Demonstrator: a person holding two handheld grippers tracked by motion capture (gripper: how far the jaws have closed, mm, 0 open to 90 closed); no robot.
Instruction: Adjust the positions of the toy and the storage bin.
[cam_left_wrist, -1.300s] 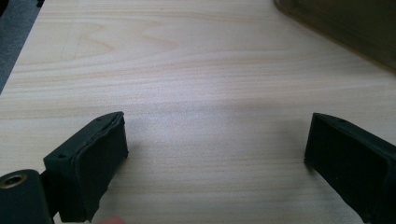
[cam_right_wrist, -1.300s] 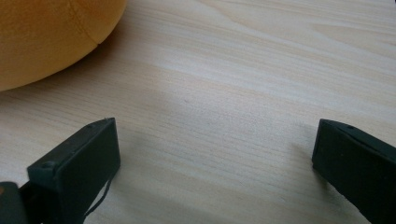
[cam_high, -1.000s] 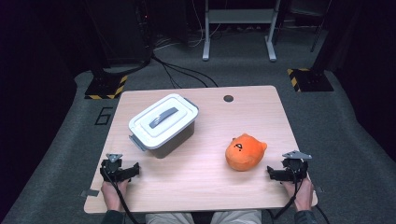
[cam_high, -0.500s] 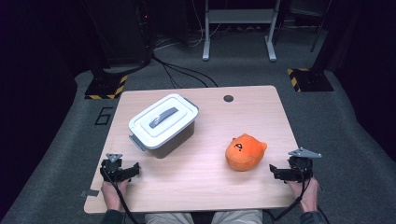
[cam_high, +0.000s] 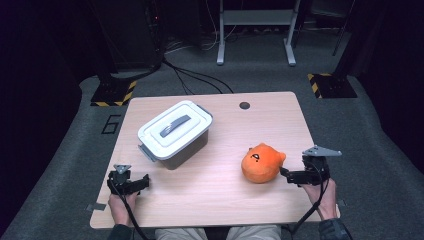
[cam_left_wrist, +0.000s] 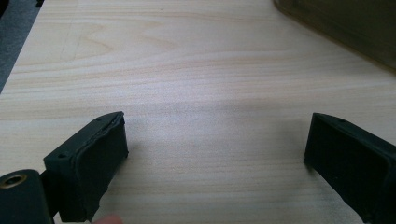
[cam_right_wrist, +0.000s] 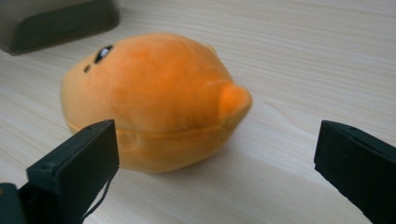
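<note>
While the orange plush toy (cam_high: 262, 162) lies on the table (cam_high: 225, 200) toward its right side, the right gripper (cam_high: 289, 174) sits just beside it, jaws spread wide, pointing at it. Lidded storage box (cam_high: 174, 132) stands left of centre. Left gripper (cam_high: 141, 183) rests near the front-left edge, jaws spread, nothing between.
</note>
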